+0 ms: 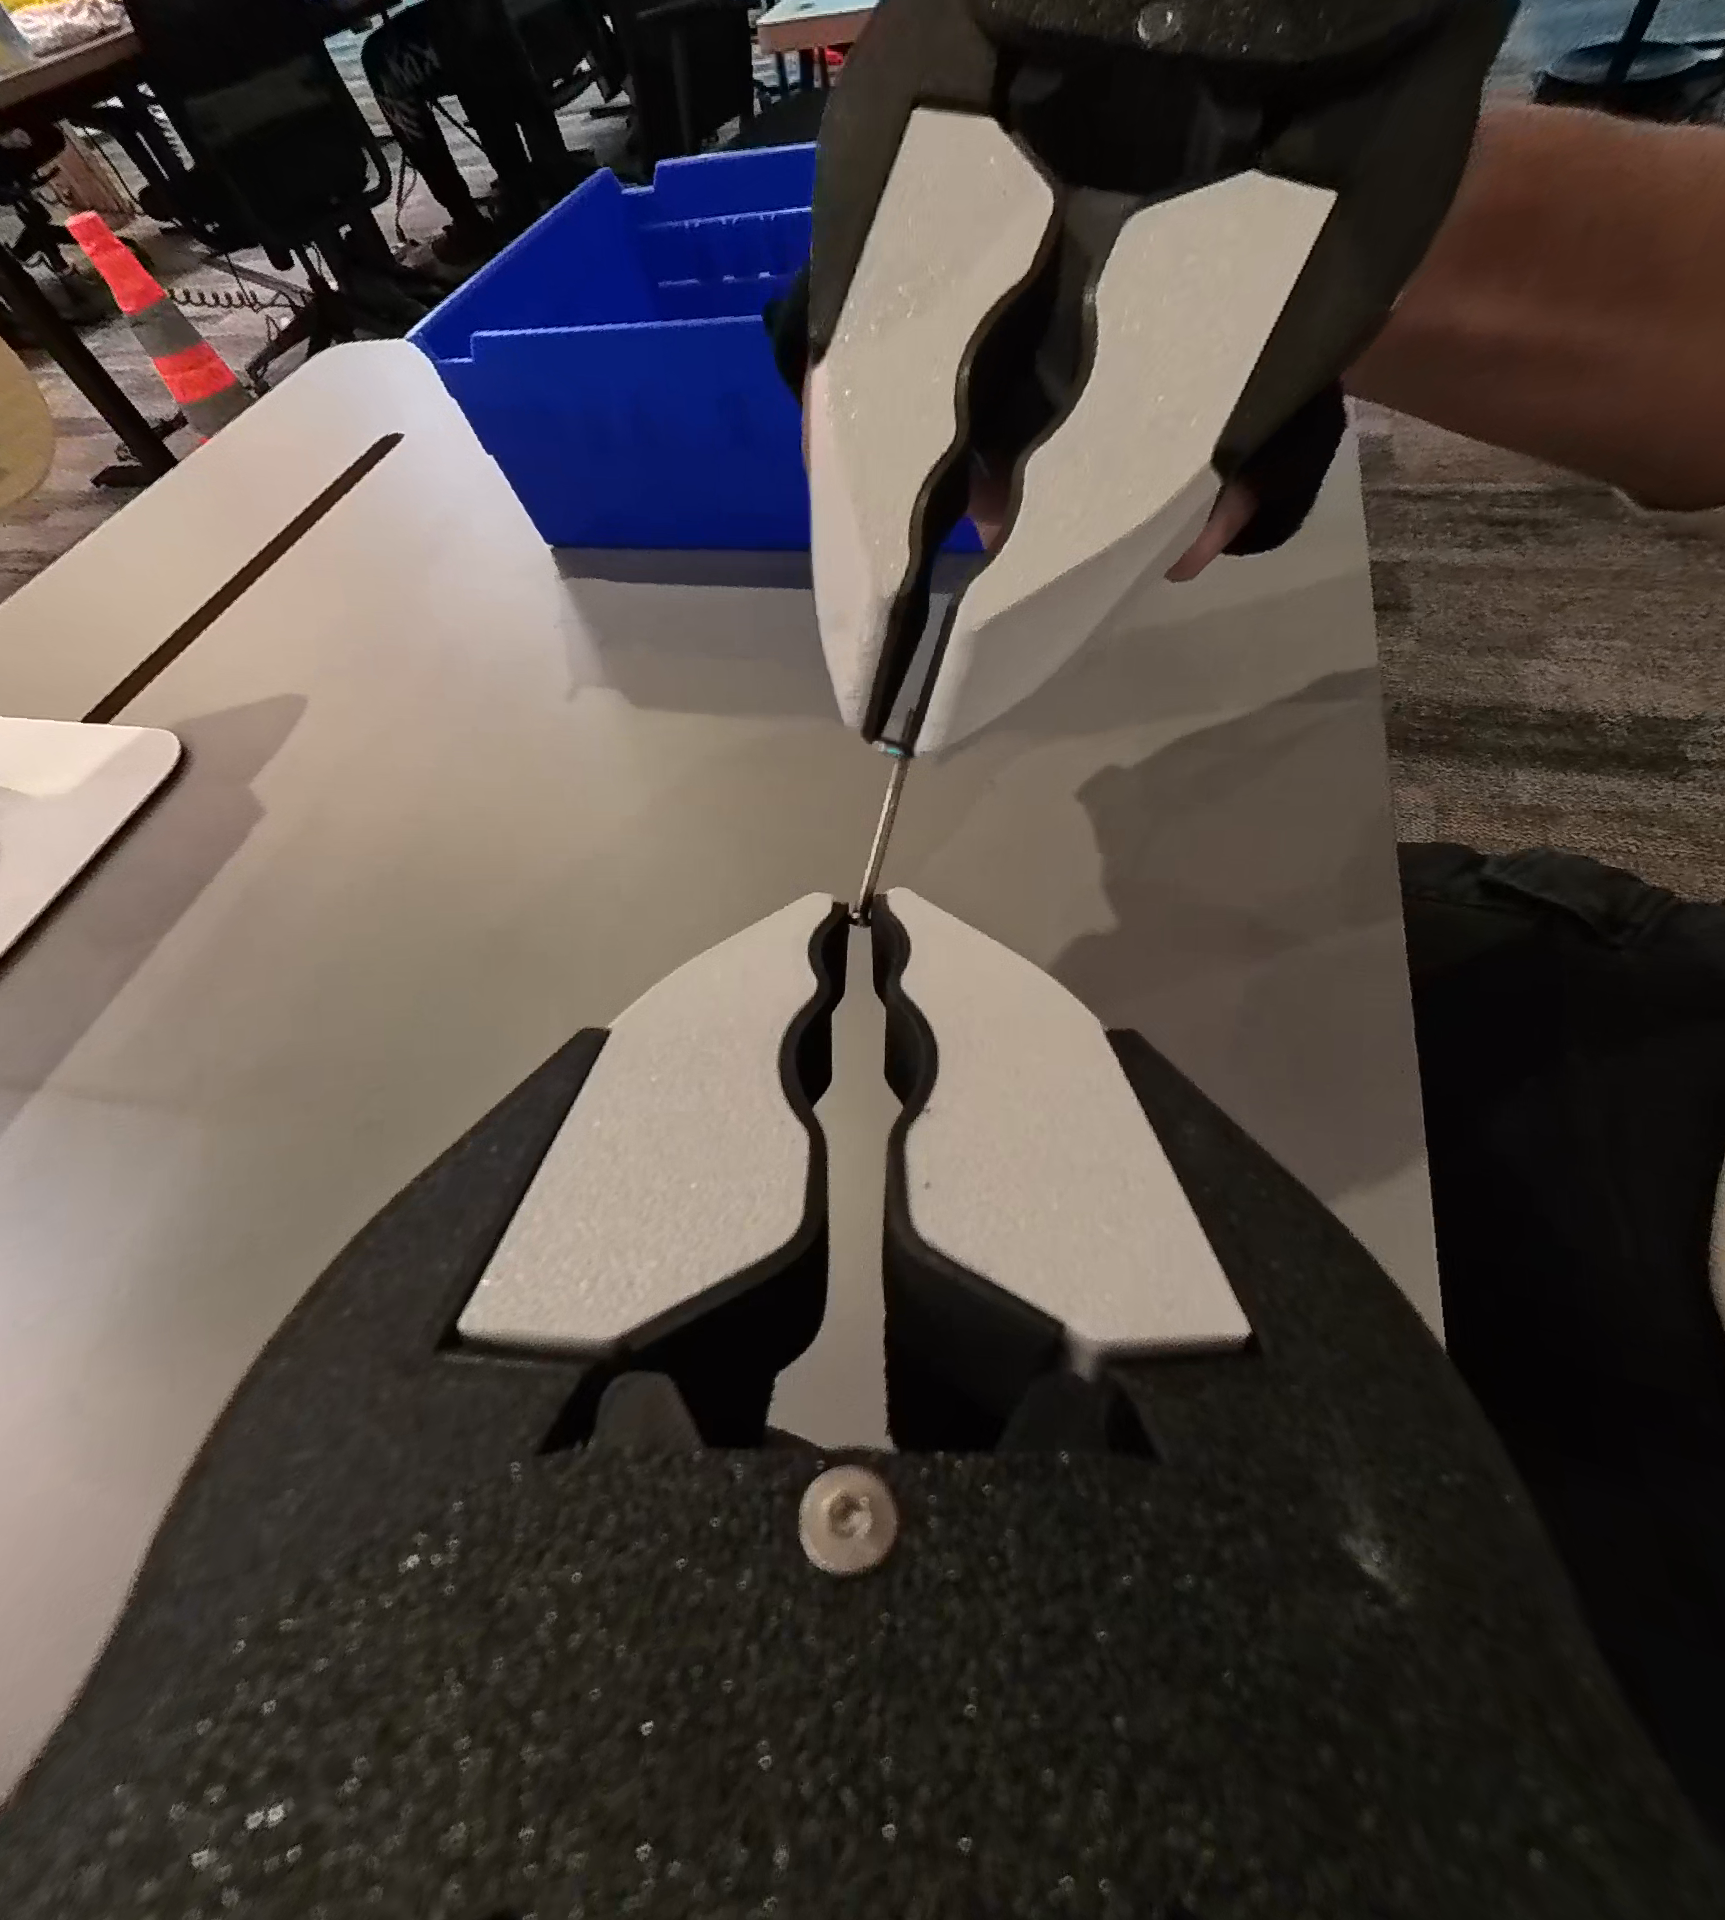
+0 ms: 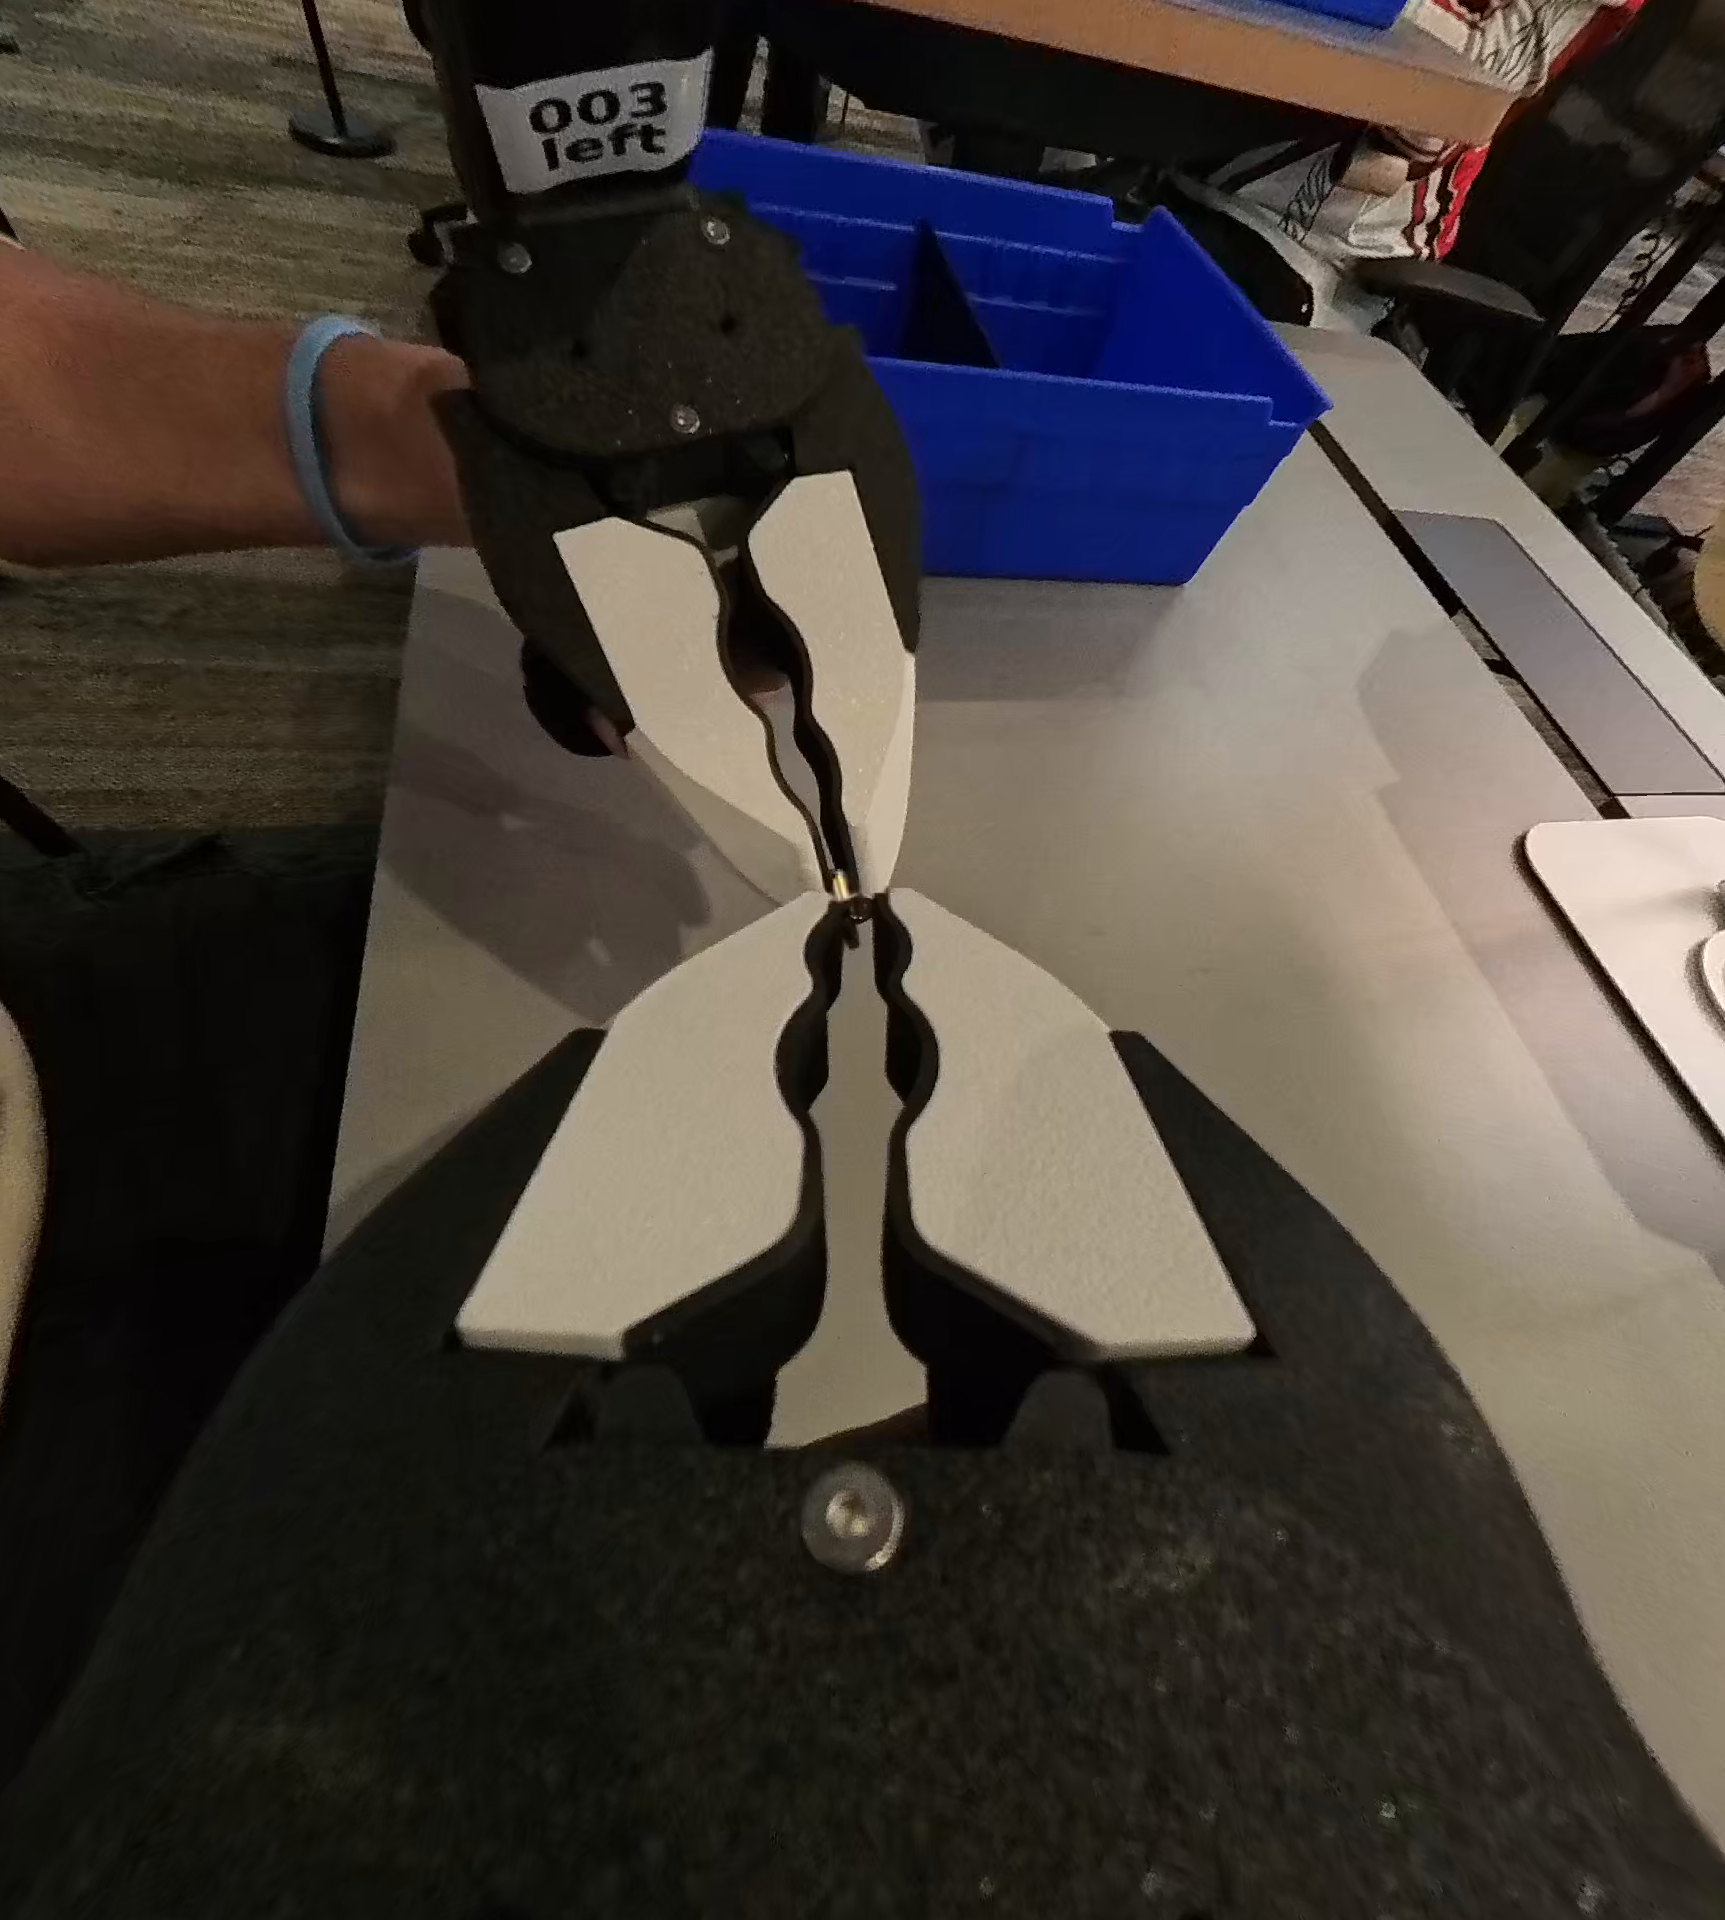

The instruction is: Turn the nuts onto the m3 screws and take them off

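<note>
My right gripper is shut on one end of a thin metal m3 screw. In the left wrist view it comes down from above, with the shaft sticking out of its tips. My left gripper is shut on a small brass-coloured nut at the screw's free end. It also shows in the right wrist view, tip to tip with the right gripper. Both are held above the grey table. The thread inside the nut is hidden.
A blue divided bin stands at the table's far edge and shows in the right wrist view. A white pad with a clear stand lies to the right. An orange cone and chairs stand on the floor beyond.
</note>
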